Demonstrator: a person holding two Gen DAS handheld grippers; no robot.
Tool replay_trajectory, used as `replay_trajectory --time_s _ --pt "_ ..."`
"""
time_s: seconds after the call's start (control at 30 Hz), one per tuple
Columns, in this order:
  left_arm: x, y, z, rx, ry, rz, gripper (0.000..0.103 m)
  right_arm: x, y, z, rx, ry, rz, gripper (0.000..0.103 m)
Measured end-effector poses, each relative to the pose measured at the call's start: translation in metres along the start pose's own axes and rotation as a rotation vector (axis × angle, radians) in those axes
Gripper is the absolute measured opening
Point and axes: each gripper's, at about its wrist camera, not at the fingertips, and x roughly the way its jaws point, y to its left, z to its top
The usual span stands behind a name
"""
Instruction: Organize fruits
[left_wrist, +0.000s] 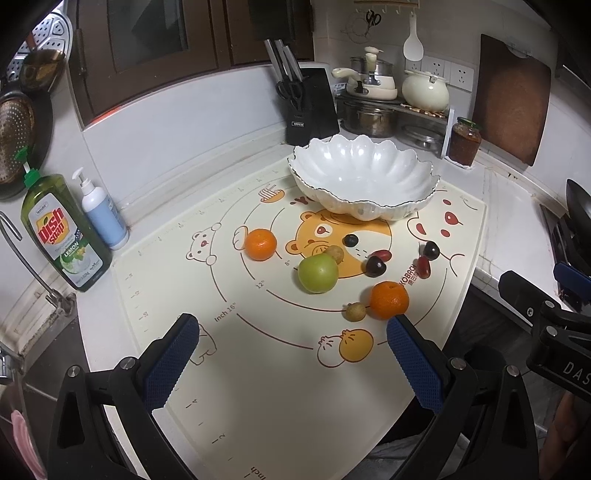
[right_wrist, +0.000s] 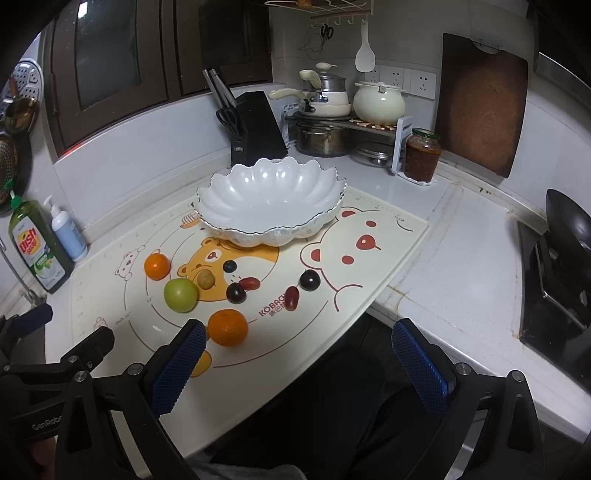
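A white scalloped bowl (left_wrist: 364, 177) (right_wrist: 271, 201) stands empty at the back of a cartoon bear mat (left_wrist: 258, 369) (right_wrist: 369, 266). In front of it lie loose fruits: two oranges (left_wrist: 389, 300) (left_wrist: 260, 244) (right_wrist: 227, 327) (right_wrist: 157, 266), a green apple (left_wrist: 318, 273) (right_wrist: 180, 294), small brown round fruits (left_wrist: 356, 311) (left_wrist: 334, 254) (right_wrist: 205, 279), and dark grapes and red dates (left_wrist: 376, 266) (left_wrist: 423, 267) (right_wrist: 309, 280) (right_wrist: 291, 297). My left gripper (left_wrist: 291, 334) is open and empty, near the front orange. My right gripper (right_wrist: 299, 343) is open and empty at the mat's front edge.
Dish soap (left_wrist: 64, 236) and a pump bottle (left_wrist: 103, 216) stand at the left by a sink tap (left_wrist: 22, 258). A knife block (left_wrist: 310, 107), pots (left_wrist: 373, 92), a jar (left_wrist: 464, 142) and a cutting board (left_wrist: 511, 96) line the back. A stove with a wok (right_wrist: 565, 229) is at the right.
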Motion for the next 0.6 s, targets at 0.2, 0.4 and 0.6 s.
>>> replay_trajectory --time_s 0.2,0.4,0.6 --pt "0.0003 -0.0008 -0.0005 -0.002 0.0 -0.004 0.103 -0.0001 -0.0004 0.0002 0.0 -0.001 0.001 0.102" --pt "0.0012 -0.0018 -0.0015 0.0 0.001 -0.008 0.103 -0.0005 0.0002 0.0004 0.001 0.001 0.0 0.102" --pt "0.0017 -0.0018 -0.0017 0.0 0.002 -0.011 0.103 -0.0003 -0.0003 0.001 0.002 0.001 0.0 0.102"
